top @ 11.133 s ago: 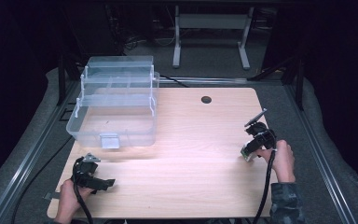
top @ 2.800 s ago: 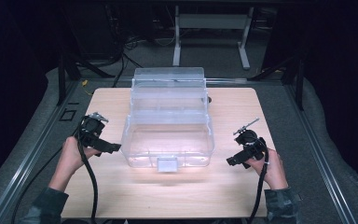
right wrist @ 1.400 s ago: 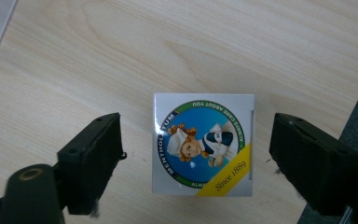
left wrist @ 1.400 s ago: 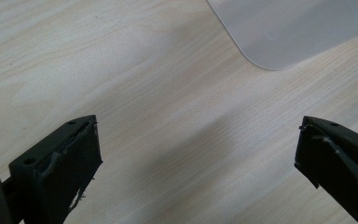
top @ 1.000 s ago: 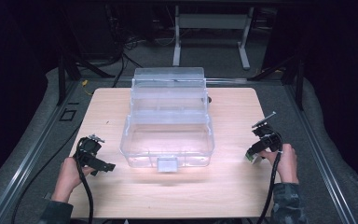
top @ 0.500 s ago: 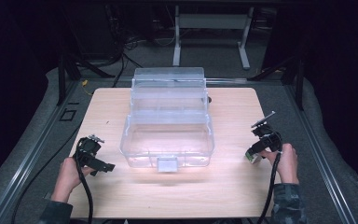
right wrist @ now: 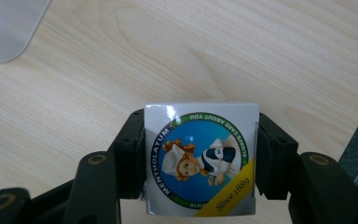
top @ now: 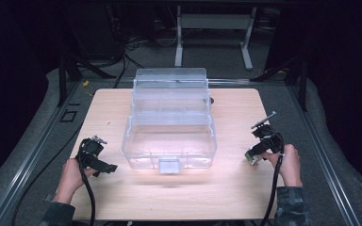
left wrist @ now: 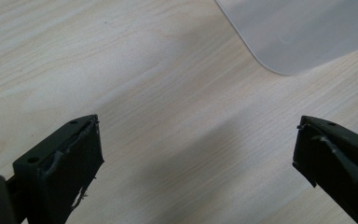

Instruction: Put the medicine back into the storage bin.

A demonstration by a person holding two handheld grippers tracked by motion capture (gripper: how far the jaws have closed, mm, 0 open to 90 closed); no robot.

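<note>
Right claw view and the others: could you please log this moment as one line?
right claw: shut on small box | left claw: open, above table | clear bin: table centre

The room around is nearly black; light falls from above onto the wooden table (top: 235, 188), which glows pale. The clear plastic box (top: 169, 127) catches a white glare along its front wall and throws a faint shadow toward the near edge. The high view is soft and grainy. In the left gripper view, broad blurred shadows cross the wood grain, and the jaws at the bottom look slightly fuzzy. In the right gripper view, the Mentholatum box (right wrist: 200, 158) is sharp, with a small white glint near its top corner.
</note>
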